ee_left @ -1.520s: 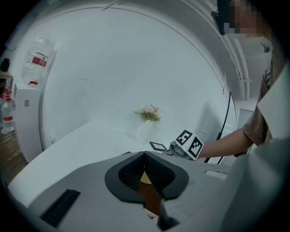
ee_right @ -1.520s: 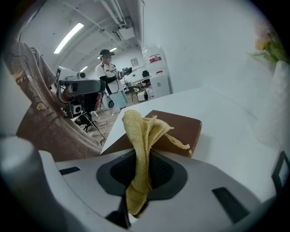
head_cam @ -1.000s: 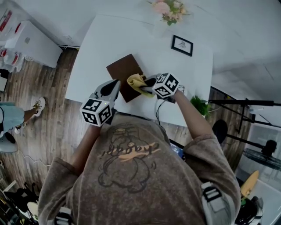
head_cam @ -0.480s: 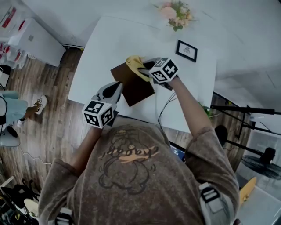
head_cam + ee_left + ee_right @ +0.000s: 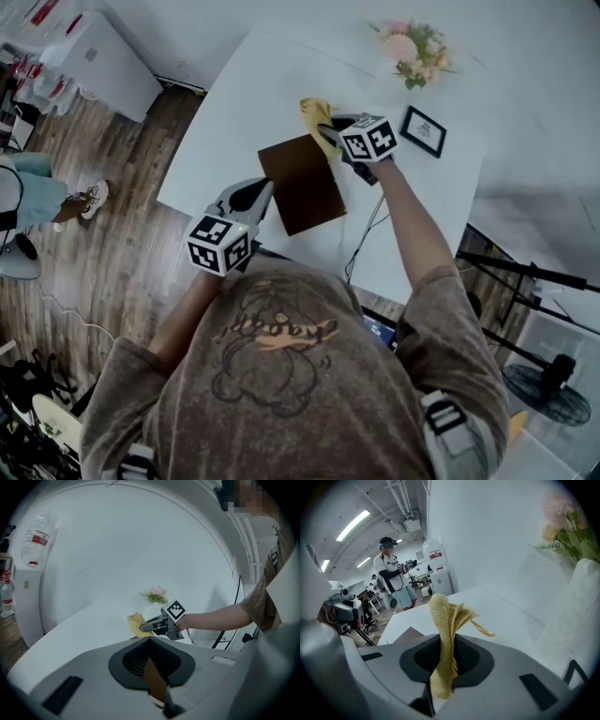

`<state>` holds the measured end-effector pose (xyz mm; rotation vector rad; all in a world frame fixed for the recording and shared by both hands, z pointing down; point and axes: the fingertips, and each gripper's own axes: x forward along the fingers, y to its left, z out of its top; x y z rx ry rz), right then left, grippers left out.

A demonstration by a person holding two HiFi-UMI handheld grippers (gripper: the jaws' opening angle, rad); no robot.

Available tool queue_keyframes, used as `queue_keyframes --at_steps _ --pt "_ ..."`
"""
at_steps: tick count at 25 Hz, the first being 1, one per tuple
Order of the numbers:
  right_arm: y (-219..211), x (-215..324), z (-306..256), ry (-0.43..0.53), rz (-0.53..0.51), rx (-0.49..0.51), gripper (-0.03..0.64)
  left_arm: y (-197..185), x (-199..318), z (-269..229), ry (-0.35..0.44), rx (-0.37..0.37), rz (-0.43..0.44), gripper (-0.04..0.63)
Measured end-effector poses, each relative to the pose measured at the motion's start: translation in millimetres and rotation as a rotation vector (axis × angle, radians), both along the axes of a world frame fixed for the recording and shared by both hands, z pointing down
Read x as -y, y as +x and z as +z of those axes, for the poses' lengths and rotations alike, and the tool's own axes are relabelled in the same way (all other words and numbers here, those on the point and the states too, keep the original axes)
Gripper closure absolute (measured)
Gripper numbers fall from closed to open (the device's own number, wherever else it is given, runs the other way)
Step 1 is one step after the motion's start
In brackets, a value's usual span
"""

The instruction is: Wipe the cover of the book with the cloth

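Note:
The brown book (image 5: pixel 302 183) lies on the white table (image 5: pixel 253 84). My left gripper (image 5: pixel 255 195) is shut on the book's near left corner; the cover's brown edge (image 5: pixel 154 686) shows between its jaws. My right gripper (image 5: pixel 330 131) is shut on the yellow cloth (image 5: pixel 316 116), which hangs at the book's far right corner, just past the cover. In the right gripper view the cloth (image 5: pixel 445 634) stands pinched in the jaws, with a piece of the book (image 5: pixel 410 633) to the left. The left gripper view shows the right gripper (image 5: pixel 157 624) and the cloth (image 5: pixel 137 623) beyond the book.
A vase of flowers (image 5: pixel 412 52) and a small framed picture (image 5: pixel 424 131) stand at the table's far right. A cable (image 5: pixel 361 239) runs off the near edge. A white cabinet (image 5: pixel 103 66) and a person (image 5: pixel 19 187) are to the left on the wooden floor.
My right gripper has swept the cloth along the cover from the book's near end to its far corner. The left gripper has kept its hold on the book.

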<state>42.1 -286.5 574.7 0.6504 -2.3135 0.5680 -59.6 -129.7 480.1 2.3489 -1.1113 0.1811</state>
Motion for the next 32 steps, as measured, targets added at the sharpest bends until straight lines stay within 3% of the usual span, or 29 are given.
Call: queue_keyframes --at_steps 12,32 --pt "-2 -2 22 -0.048 -0.014 -0.009 0.555 -8 5 3 -0.008 0.006 -0.035 0.592" --pt "32 -61 33 -0.119 0.027 0.035 0.555 23 -1 3 -0.01 0.001 0.045 0.592"
